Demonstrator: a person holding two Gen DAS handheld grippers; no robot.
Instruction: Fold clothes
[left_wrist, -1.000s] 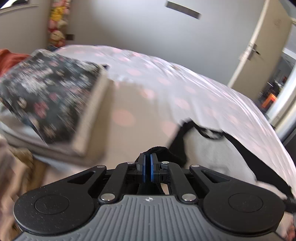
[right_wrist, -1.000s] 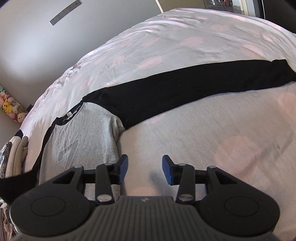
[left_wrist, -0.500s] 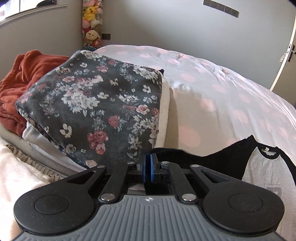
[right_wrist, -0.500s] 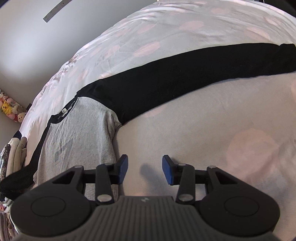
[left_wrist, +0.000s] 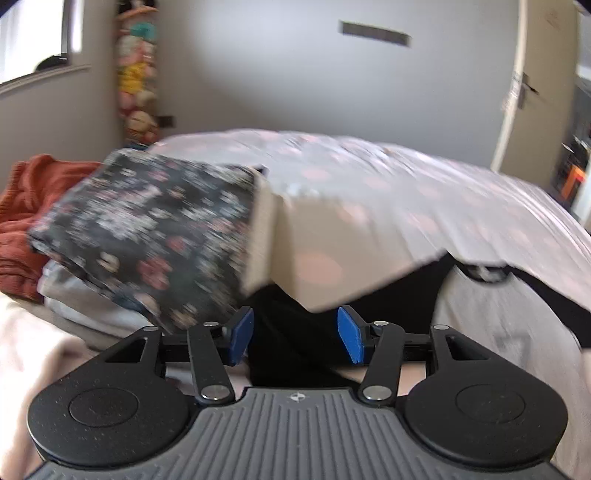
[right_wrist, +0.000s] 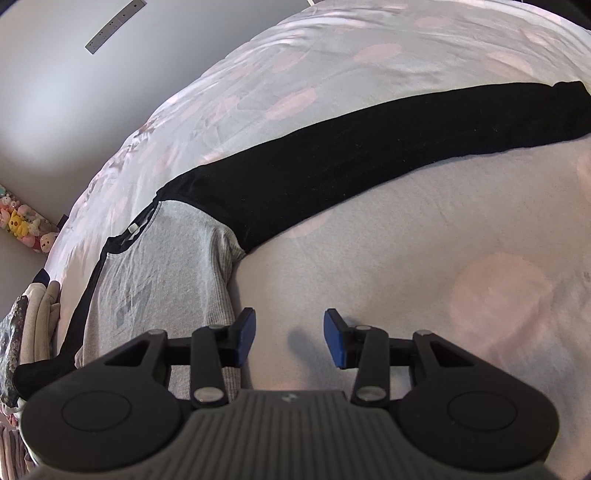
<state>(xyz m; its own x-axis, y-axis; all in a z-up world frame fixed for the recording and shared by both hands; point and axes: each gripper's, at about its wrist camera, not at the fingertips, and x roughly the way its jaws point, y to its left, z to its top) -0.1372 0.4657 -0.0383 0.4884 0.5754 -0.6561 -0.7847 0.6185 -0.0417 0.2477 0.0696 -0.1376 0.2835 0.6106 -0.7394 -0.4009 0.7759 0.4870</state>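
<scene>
Pale pink-spotted bedding (right_wrist: 424, 240) carries everything. Nearest, the left gripper (left_wrist: 293, 334) is opening, its blue fingers (left_wrist: 240, 334) parted around the grey-bodied, black-sleeved raglan shirt's (right_wrist: 159, 273) dark cuff without pressing it. Only that blurred view shows a floral folded stack (left_wrist: 147, 236). The right gripper (right_wrist: 289, 338) hangs released beside the shirt's hem; only there does the far sleeve stretch flat.

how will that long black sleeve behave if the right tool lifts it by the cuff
The black sleeve lies flat along the bedspread, so it is probably thin and floppy and would droop. It looks light. Being joined to the grey shirt body, it would likely drag that along.
</scene>
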